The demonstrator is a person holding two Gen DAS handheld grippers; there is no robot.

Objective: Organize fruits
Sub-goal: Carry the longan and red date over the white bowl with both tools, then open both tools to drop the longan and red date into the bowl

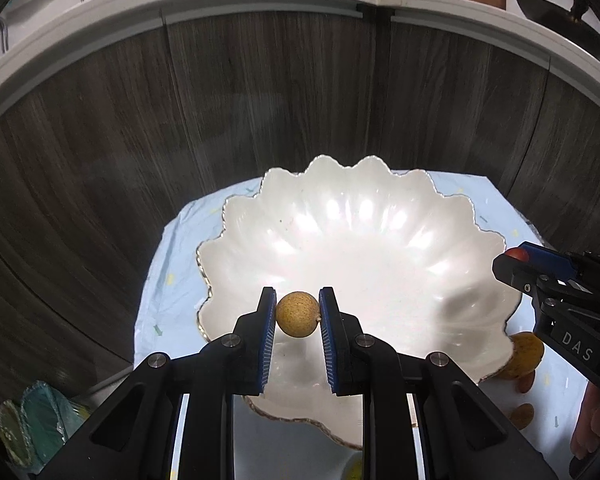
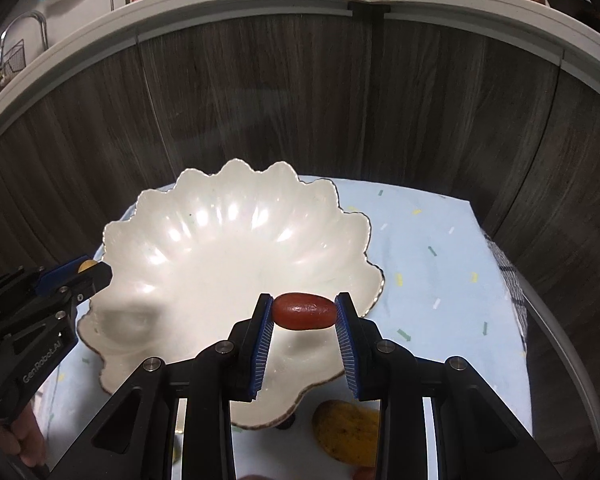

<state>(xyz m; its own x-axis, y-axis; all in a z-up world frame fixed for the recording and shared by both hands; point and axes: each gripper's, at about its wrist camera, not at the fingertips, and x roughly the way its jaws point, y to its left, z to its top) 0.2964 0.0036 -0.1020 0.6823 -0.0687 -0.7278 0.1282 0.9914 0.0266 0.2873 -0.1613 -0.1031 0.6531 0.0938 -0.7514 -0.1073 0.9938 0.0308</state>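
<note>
Left tool [image 1: 297, 314]: clamps a round tan fruit [image 1: 297, 314] over the bowl [image 1: 340, 240].
Right tool [image 2: 304, 311]: clamps an oval red fruit [image 2: 304, 311] over the bowl's near rim.
Right view only: mango [image 2: 350, 432] on the desk [image 2: 440, 280].

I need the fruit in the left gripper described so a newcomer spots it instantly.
Start at the big white scalloped bowl on the pale blue tablecloth. Above its near rim, the left gripper is shut on a small round tan fruit. Unlike the oblong red fruit in the right gripper, it is ball-shaped and speckled.
</note>
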